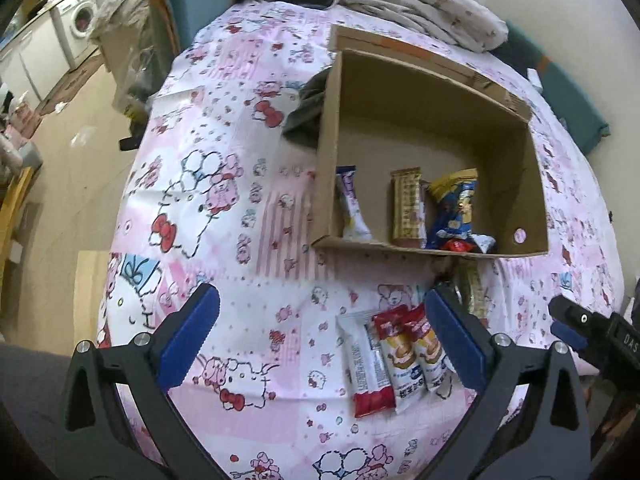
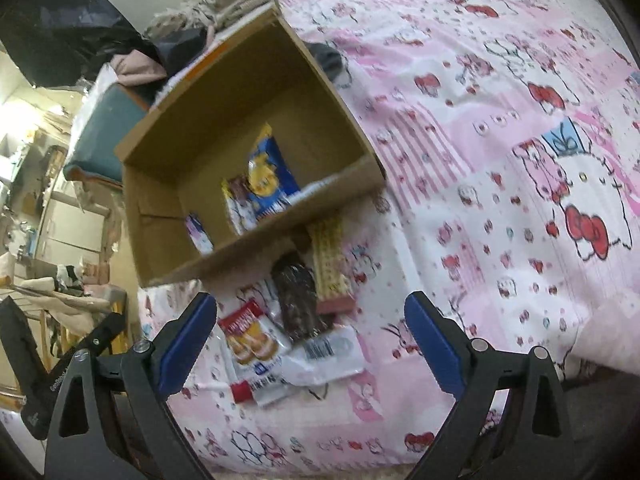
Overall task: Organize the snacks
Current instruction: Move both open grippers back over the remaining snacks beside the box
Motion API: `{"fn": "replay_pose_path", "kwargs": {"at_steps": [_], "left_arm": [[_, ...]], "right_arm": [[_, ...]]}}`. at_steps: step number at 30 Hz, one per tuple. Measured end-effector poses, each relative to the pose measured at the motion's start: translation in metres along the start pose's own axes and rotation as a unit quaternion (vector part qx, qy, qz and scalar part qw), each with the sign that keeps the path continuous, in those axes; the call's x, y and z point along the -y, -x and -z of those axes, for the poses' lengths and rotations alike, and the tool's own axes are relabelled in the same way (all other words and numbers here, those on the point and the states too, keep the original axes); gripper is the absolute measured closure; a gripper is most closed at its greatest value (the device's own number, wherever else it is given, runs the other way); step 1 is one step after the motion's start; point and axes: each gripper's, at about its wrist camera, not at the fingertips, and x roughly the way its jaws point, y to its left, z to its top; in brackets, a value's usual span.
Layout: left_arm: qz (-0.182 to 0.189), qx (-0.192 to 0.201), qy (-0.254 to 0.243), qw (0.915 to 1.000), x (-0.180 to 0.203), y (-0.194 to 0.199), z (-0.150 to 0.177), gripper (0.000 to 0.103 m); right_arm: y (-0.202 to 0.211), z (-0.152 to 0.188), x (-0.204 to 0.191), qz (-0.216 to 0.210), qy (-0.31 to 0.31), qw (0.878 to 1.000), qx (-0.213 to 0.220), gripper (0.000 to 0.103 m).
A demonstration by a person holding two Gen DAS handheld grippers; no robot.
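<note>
Both grippers, left gripper (image 1: 320,340) and right gripper (image 2: 312,340), hang wide open and empty, cardboard box (image 1: 536,184) part-filled mid-frame, so next comes closing on the loose snack packets (image 2: 256,340) lower centre.

Home bedroom, cartoon bedsheet (image 1: 248,184), washing machine (image 1: 80,20) beyond

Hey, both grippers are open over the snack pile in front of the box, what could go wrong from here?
1. The loose packets overlap: the dark packet lies on the white wrapper beside the red-and-white sachets, so the right gripper may pinch two at once.
2. The bedsheet is soft; a low grab could catch fabric.
3. The left gripper sits close to the same pile, so the two could collide.
</note>
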Motion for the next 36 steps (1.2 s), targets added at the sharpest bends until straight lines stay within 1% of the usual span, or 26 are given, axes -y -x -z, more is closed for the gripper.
{"fn": "replay_pose_path", "kwargs": {"at_steps": [4,7,9,11,14,15,17,18,20,22,25,28,31,33,34,35,36], "left_arm": [[-0.011,-0.009,0.001,0.9999,0.002,-0.006,0.007,0.002],[-0.011,-0.026,0.001,0.9996,0.001,-0.015,0.011,0.002],[-0.009,-0.035,0.008,0.9993,-0.001,-0.020,0.013,0.004],[-0.008,-0.044,0.018,0.9989,-0.004,-0.025,0.014,0.012],[-0.008,-0.055,0.034,0.9979,-0.009,-0.033,0.014,0.019],[-0.006,-0.064,0.040,0.9971,-0.011,-0.038,0.015,0.021],[0.001,-0.080,0.046,0.9957,-0.011,-0.046,0.018,0.031],[0.005,-0.089,0.046,0.9950,-0.010,-0.050,0.020,0.033],[0.005,-0.104,0.037,0.9938,-0.006,-0.059,0.025,0.041],[0.007,-0.128,0.026,0.9914,0.001,-0.070,0.032,0.046],[0.005,-0.158,0.009,0.9873,0.012,-0.085,0.042,0.046],[0.006,-0.174,-0.010,0.9846,0.025,-0.096,0.050,0.046],[0.004,-0.179,-0.035,0.9832,0.039,-0.101,0.056,0.046],[-0.004,-0.178,-0.058,0.9823,0.048,-0.104,0.059,0.046],[-0.007,-0.178,-0.061,0.9822,0.050,-0.105,0.060,0.046],[-0.008,-0.178,-0.065,0.9818,0.051,-0.106,0.061,0.047],[-0.012,-0.178,-0.068,0.9817,0.052,-0.106,0.062,0.051]], "right_arm": [[-0.007,0.004,0.007,0.008,-0.017,1.000,-0.019,0.006],[-0.010,0.005,0.009,0.023,-0.020,0.999,-0.025,0.006],[-0.012,0.005,0.010,0.024,-0.024,0.999,-0.030,0.006],[-0.014,0.005,0.011,0.024,-0.028,0.999,-0.035,0.006],[-0.017,0.004,0.014,0.022,-0.039,0.998,-0.039,0.006],[-0.018,0.003,0.015,0.021,-0.044,0.998,-0.040,0.006],[-0.020,0.002,0.017,0.019,-0.052,0.998,-0.041,0.006],[-0.021,0.001,0.017,0.018,-0.055,0.997,-0.043,0.006],[-0.024,0.000,0.016,0.017,-0.057,0.997,-0.045,0.006],[-0.026,0.000,0.015,0.018,-0.055,0.997,-0.046,0.006],[-0.028,0.000,0.014,0.019,-0.052,0.997,-0.047,0.006],[-0.028,0.000,0.015,0.020,-0.051,0.997,-0.048,0.006],[-0.029,0.000,0.015,0.022,-0.051,0.997,-0.049,0.006],[-0.031,0.000,0.014,0.025,-0.049,0.997,-0.050,0.006],[-0.031,0.000,0.014,0.025,-0.049,0.997,-0.050,0.006],[-0.031,0.000,0.014,0.026,-0.049,0.997,-0.050,0.006],[-0.032,0.000,0.015,0.026,-0.049,0.997,-0.050,0.006]]}}
